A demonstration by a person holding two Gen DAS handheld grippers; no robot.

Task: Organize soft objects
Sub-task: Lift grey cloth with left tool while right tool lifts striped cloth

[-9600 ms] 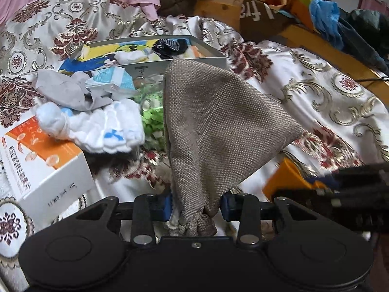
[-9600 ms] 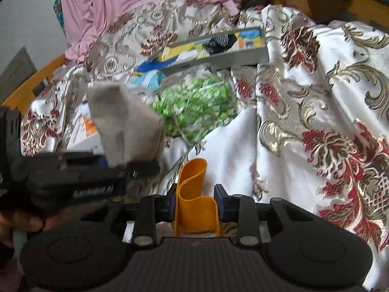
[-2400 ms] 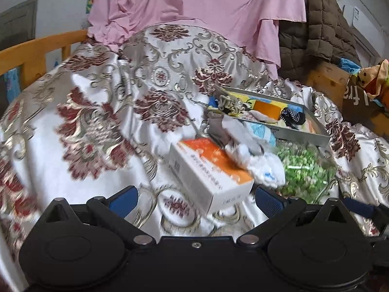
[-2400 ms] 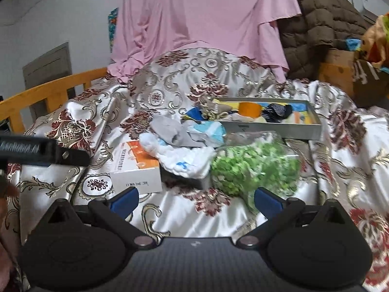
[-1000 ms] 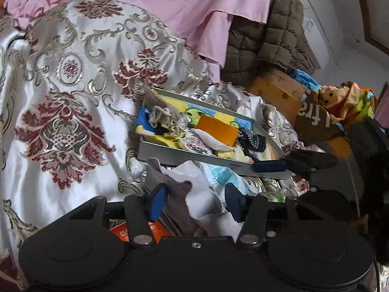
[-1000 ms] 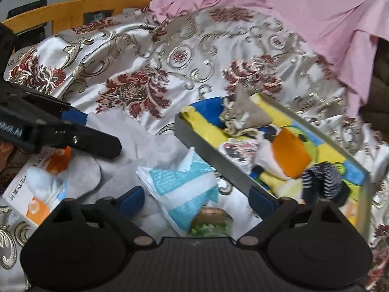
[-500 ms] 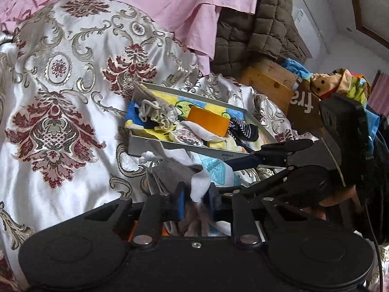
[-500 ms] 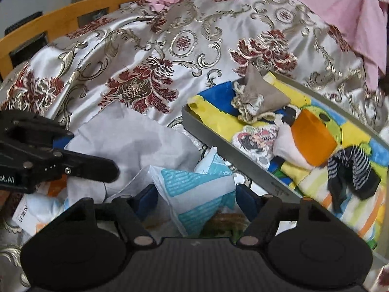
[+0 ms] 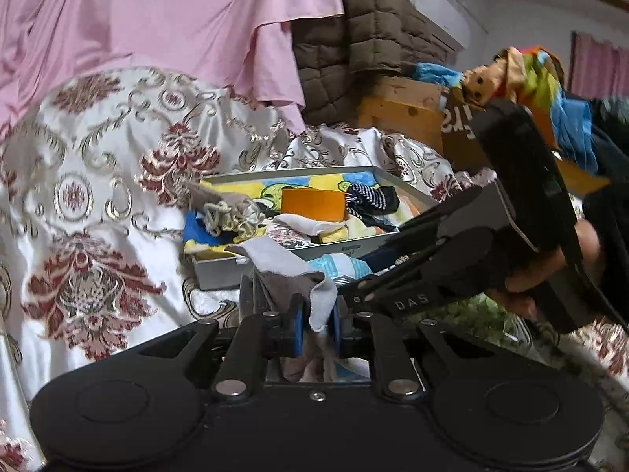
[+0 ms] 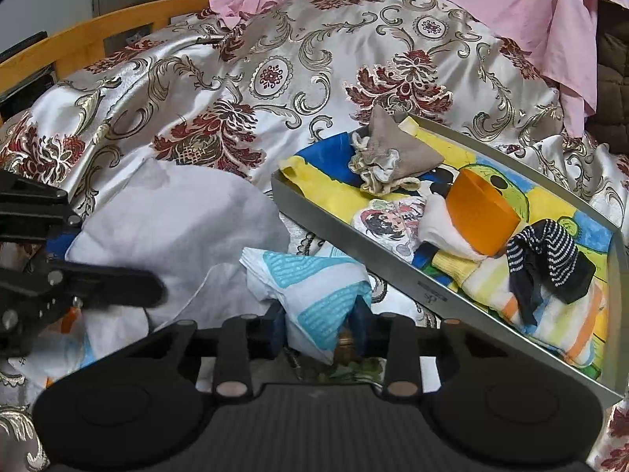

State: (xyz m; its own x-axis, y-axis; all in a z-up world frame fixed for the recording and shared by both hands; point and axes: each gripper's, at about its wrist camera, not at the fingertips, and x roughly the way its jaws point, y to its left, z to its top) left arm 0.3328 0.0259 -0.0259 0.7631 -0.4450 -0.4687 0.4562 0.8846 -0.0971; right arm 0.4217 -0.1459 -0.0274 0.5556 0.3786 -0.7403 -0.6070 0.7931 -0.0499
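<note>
left fingers: left gripper [image 9: 314, 324] pinched nearly closed on grey-white cloth [image 9: 293, 275], limp, folded over the blue pads
right fingers: right gripper [image 10: 320, 324] closed down on blue-striped white pack [image 10: 314, 289], crinkly, squeezed between the pads
cloth spread: the grey cloth lies wide and flat on the bed, left of the striped pack, touching it
tray: grey metal tray [image 10: 342, 236] just right of the pack, near wall close to right fingers
tray contents: burlap pouch [image 10: 393, 153], orange roll [image 10: 481, 212], striped black sock [image 10: 550, 259], packed close
bed: satin floral bedspread [image 10: 275, 78], open stretch behind and left of tray
edge: wooden rail [image 10: 98, 35] far left
</note>
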